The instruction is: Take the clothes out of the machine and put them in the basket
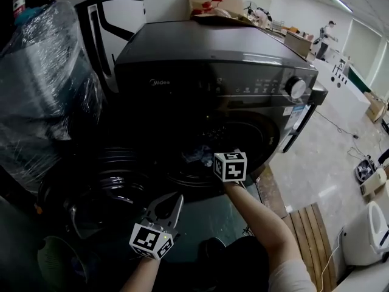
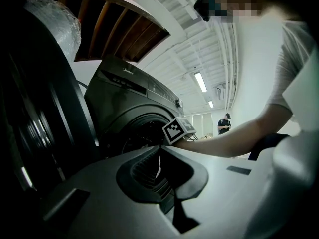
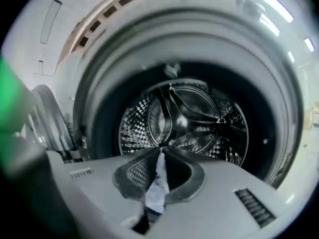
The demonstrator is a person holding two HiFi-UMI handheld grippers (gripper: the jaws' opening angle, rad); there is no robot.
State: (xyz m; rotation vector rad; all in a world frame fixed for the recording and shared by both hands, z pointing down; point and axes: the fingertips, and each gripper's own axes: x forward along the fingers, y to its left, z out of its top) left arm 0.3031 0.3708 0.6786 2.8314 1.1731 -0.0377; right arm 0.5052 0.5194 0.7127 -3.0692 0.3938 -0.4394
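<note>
The dark front-loading washing machine [image 1: 213, 59] stands with its round door [image 1: 112, 184] swung open to the left. My right gripper [image 3: 160, 150] is at the mouth of the drum [image 3: 189, 118] and shut on a white and pale blue cloth [image 3: 156, 185], which hangs down between its jaws. In the head view the right gripper [image 1: 220, 160] sits in front of the opening with a bit of pale cloth [image 1: 197, 156] beside it. My left gripper [image 1: 172, 199] is lower, in front of the door, with its tips [image 2: 158, 147] together and nothing held.
A plastic-wrapped bundle [image 1: 42, 84] stands left of the machine. A green mesh rim [image 1: 53, 259], perhaps the basket, shows at the bottom left. A cardboard box [image 1: 213, 5] lies on the machine. A wooden pallet [image 1: 310, 236] and a white appliance [image 1: 371, 233] sit to the right.
</note>
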